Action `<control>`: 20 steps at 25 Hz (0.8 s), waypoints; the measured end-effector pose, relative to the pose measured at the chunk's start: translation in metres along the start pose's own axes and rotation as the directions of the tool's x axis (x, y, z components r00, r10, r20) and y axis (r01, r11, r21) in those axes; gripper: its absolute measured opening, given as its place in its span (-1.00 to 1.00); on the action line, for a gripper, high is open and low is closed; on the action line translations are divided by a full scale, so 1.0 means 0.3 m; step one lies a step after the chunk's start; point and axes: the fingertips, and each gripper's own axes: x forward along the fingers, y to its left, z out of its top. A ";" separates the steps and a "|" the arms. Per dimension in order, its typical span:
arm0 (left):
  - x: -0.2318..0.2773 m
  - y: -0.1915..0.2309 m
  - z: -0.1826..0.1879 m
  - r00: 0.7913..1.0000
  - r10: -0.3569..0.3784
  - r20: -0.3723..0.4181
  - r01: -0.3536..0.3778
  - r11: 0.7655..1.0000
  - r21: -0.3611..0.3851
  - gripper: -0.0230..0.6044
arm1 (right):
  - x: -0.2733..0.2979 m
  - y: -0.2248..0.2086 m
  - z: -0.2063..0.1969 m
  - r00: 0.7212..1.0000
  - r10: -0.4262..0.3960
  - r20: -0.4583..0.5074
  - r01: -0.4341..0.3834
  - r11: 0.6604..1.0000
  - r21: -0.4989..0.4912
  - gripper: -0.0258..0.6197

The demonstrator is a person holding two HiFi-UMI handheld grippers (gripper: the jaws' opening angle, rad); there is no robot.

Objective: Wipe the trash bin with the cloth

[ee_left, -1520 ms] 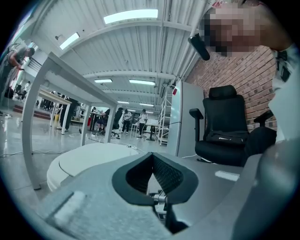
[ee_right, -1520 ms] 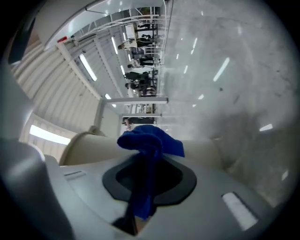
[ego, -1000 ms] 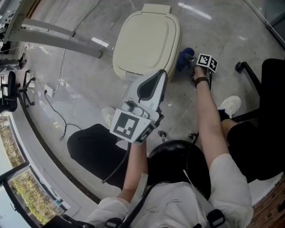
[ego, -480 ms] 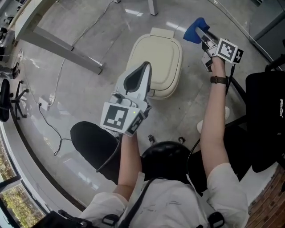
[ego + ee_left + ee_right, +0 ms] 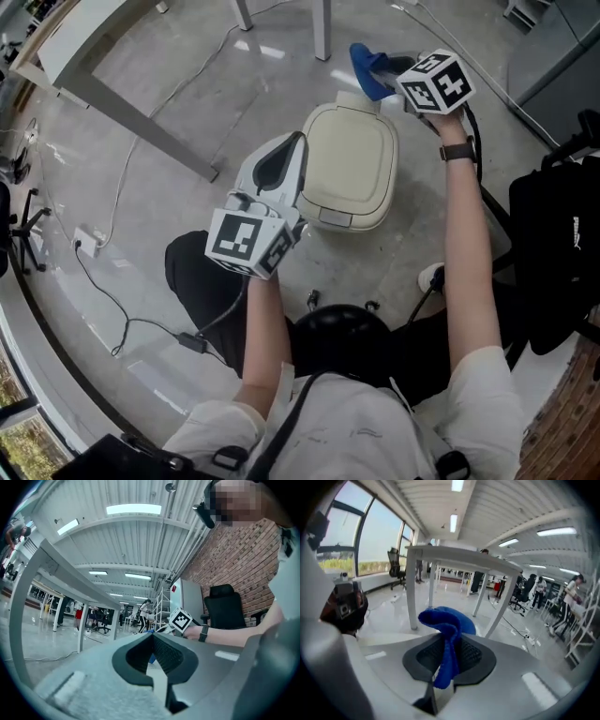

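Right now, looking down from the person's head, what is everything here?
trash bin: one, cream, lid down, on the floor at centre.
cloth: one, blue, in the right gripper, by the bin's far edge.
table legs: several, grey, top and upper left.
office chair: one, black, by the brick wall.
left gripper: one, grey, jaws together, empty, at the bin's left.
right gripper: one, grey, jaws shut on the cloth.
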 end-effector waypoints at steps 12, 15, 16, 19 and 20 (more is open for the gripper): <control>-0.049 0.103 -0.013 0.989 -0.141 -0.040 0.140 0.990 -0.017 -0.93 | 0.295 0.041 -0.250 0.910 -0.056 -0.411 0.011 0.994 -0.111 -0.76; -0.076 0.148 -0.005 0.988 -0.149 -0.034 0.148 0.989 -0.029 -0.93 | 0.314 0.076 -0.220 0.925 -0.026 -0.380 0.003 0.998 -0.060 -0.75; -0.084 0.163 0.001 0.988 -0.150 -0.029 0.149 0.988 -0.032 -0.93 | 0.323 0.098 -0.207 0.926 -0.013 -0.376 -0.011 0.998 -0.062 -0.75; -0.105 0.203 0.022 0.989 -0.146 -0.010 0.146 0.988 -0.042 -0.93 | 0.363 0.183 -0.163 0.921 0.041 -0.388 -0.076 0.994 -0.075 -0.75; -0.112 0.213 0.027 0.990 -0.144 -0.004 0.144 0.989 -0.047 -0.93 | 0.378 0.209 -0.151 0.915 0.053 -0.400 -0.095 0.992 -0.085 -0.75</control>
